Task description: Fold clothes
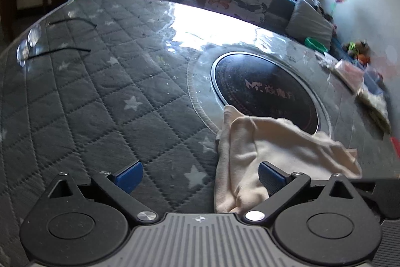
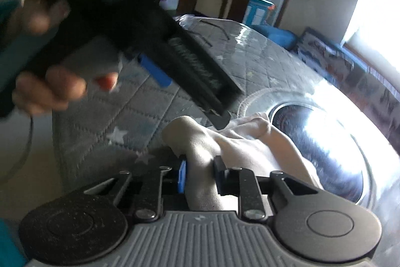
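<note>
On quilted star-print counter [image 1: 105,96], cream garment [image 1: 270,142] lies bunched, partly over round black glass plate [image 1: 265,89]. Left tongs [image 1: 200,177] spread wide, gripping nothing, right pad just touching cloth edge. Right tongs [image 2: 198,177] pinched tight on fold of garment. Glasses [image 1: 32,41] sit at far corner.

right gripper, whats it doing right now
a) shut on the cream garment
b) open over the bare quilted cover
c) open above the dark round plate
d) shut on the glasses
a: in the right wrist view the right gripper has its two pads pressed against a bunched fold of the cream garment.
</note>
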`<state>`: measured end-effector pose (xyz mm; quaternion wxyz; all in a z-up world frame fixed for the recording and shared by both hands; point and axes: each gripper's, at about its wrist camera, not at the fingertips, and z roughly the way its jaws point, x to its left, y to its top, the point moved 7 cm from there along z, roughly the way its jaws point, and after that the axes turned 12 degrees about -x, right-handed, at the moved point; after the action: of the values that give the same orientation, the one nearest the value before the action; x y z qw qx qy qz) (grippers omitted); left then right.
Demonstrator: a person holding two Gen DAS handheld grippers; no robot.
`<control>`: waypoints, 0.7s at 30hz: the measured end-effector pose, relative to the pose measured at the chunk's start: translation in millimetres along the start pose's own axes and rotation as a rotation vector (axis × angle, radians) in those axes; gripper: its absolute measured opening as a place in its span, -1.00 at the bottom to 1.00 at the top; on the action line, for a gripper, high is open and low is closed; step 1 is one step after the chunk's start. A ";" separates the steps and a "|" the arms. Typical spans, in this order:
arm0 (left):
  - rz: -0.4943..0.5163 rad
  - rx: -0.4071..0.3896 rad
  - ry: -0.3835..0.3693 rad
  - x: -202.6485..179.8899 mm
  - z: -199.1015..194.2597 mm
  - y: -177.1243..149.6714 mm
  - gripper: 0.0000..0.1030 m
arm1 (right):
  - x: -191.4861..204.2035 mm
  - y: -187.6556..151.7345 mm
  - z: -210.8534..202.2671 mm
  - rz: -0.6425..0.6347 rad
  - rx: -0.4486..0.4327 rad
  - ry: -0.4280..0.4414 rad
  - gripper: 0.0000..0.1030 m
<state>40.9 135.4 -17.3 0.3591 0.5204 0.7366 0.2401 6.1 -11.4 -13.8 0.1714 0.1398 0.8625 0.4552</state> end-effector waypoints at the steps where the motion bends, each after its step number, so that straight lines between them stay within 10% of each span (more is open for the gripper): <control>1: -0.031 0.005 -0.005 0.6 1.0 0.8 0.98 | -3.8 0.5 -1.4 0.028 -0.005 0.007 -0.63; 21: -0.360 0.149 -0.177 -26.1 24.8 -3.6 0.91 | -48.3 3.5 -40.7 0.317 -0.133 0.088 -0.66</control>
<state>63.3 109.1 -28.2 0.4198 0.4247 0.7991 0.0703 32.8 -58.6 18.8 0.0683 0.2422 0.8044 0.5382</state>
